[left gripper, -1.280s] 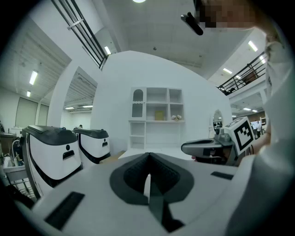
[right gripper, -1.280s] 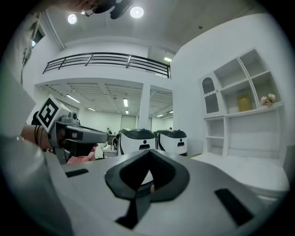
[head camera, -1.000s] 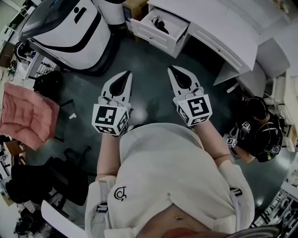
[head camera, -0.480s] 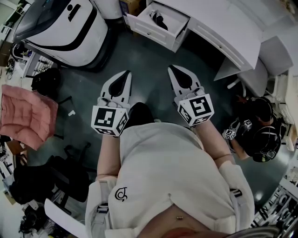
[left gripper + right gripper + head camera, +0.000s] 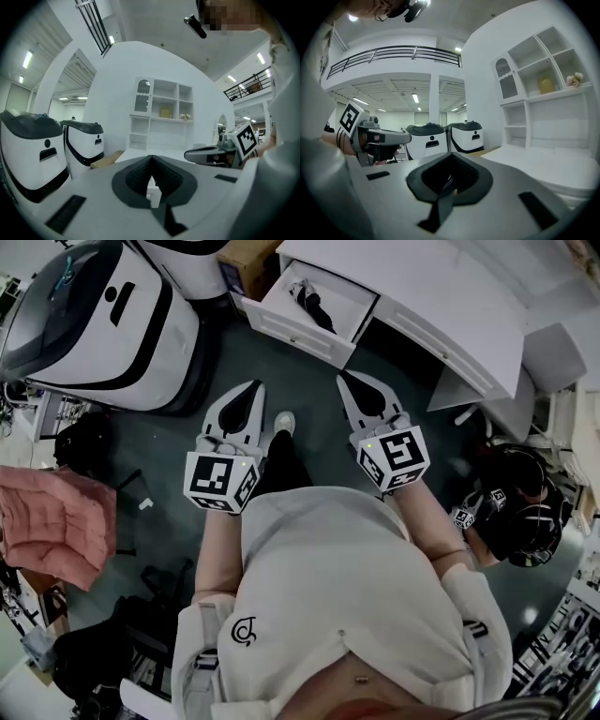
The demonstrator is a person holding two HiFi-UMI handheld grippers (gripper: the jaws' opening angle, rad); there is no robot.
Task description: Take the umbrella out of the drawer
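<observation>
Head view shows a dark floor (image 5: 302, 371) in front of a white desk (image 5: 450, 306) whose drawer (image 5: 286, 326) stands open, the dark umbrella (image 5: 309, 304) lying inside, well ahead of both grippers. The left gripper (image 5: 253, 388) and right gripper (image 5: 345, 381) are empty, jaws pressed together at the tips. The umbrella is too small to make out clearly, and the white machine (image 5: 94, 324) at left is cut off.

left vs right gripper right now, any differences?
The right gripper sits nearer the open drawer; the left gripper is nearer the white machine. The left gripper's marker cube shows a different pattern from the right gripper's. Shared: both shut, empty, pointing toward the desk.
</observation>
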